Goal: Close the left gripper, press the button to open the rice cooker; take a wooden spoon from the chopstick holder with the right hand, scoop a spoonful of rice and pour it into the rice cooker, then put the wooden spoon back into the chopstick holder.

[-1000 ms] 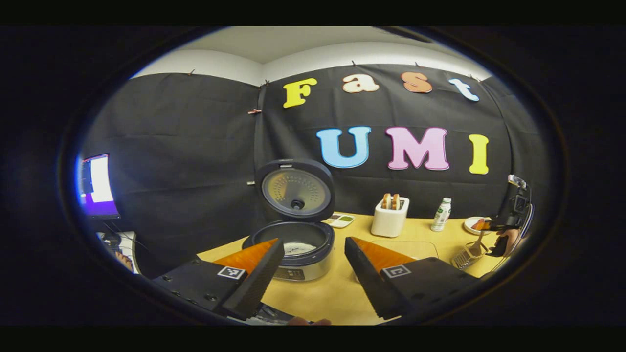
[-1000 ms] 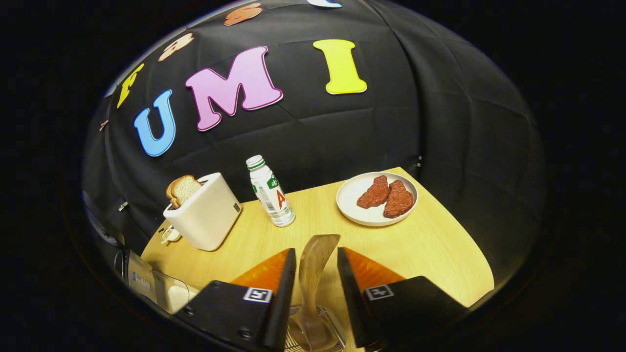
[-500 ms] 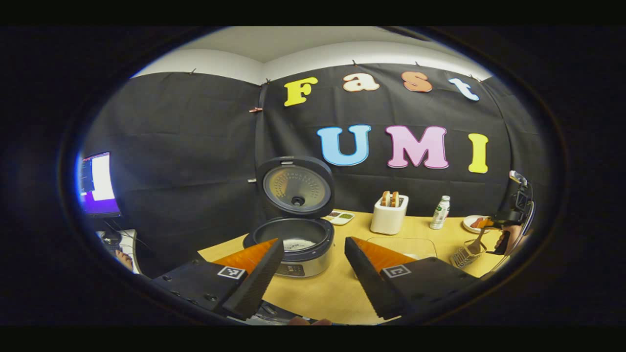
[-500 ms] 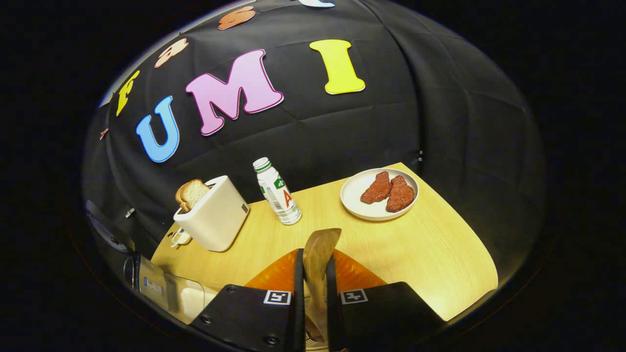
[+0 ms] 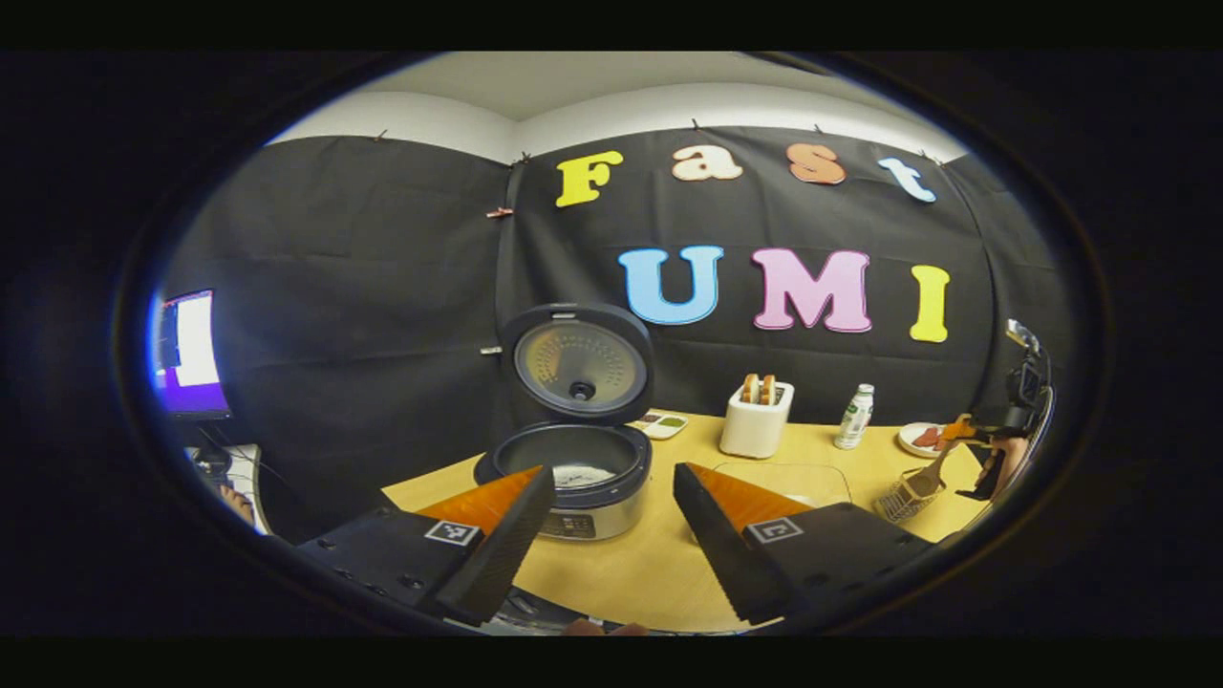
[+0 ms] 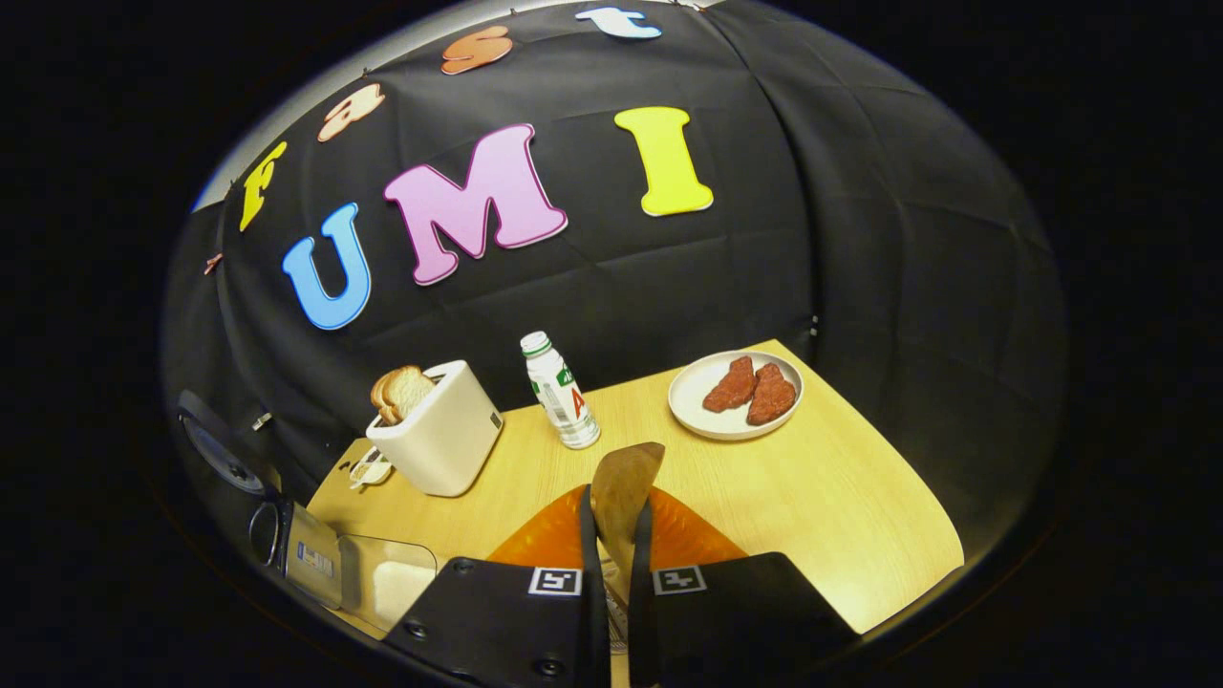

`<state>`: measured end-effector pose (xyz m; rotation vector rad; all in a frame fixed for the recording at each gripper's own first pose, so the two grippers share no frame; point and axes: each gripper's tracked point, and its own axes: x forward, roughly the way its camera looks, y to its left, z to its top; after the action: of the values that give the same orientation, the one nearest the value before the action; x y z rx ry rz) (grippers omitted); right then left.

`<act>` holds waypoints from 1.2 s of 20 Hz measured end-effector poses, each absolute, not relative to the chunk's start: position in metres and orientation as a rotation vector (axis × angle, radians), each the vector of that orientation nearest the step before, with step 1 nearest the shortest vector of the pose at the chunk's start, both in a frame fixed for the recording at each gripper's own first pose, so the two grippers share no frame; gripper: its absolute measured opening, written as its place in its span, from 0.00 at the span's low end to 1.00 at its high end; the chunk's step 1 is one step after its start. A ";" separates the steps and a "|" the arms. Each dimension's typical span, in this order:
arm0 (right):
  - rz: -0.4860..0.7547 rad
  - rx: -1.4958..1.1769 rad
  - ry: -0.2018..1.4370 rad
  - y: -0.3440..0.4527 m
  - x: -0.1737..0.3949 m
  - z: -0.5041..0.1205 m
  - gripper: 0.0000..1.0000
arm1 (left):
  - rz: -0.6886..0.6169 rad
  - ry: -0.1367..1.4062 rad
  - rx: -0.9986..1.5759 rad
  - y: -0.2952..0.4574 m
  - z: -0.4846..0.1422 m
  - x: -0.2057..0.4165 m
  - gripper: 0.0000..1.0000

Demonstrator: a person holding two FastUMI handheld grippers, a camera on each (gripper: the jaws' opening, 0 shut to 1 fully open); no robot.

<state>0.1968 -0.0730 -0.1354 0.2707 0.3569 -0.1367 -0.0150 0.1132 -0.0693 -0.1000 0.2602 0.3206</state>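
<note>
Right gripper (image 6: 611, 535) clamped on the wooden spoon (image 6: 624, 487); left gripper (image 5: 611, 516) spread wide, holding nothing.

Right gripper view, bottom centre: fingers closed on the spoon, its end rising above them; behind on the surface (image 6: 841, 506), toaster (image 6: 439, 435), bottle (image 6: 562, 392), plate (image 6: 734, 394). Left gripper view adds the rice cooker (image 5: 573, 468), lid raised, at centre, and the chopstick holder (image 5: 898, 502) at lower right.

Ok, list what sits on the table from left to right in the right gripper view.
Clear container → toaster with bread → bottle → wooden spoon held in the right gripper → plate with two pieces of meat.
</note>
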 end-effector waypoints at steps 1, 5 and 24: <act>-0.136 0.260 0.328 -0.072 0.197 -0.127 0.10 | 0.320 0.260 -0.103 0.115 -0.070 -0.017 0.86; -0.121 0.225 0.223 -0.057 0.185 -0.085 0.10 | 0.317 0.255 -0.111 0.121 -0.070 -0.021 0.86; 0.155 0.231 0.368 0.168 0.202 -0.143 0.10 | 0.299 0.247 -0.130 0.173 -0.078 -0.030 0.86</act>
<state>0.2023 0.1675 -0.1428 0.2313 0.3683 0.1552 -0.0297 0.1731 -0.0775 -0.1299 0.2473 0.2988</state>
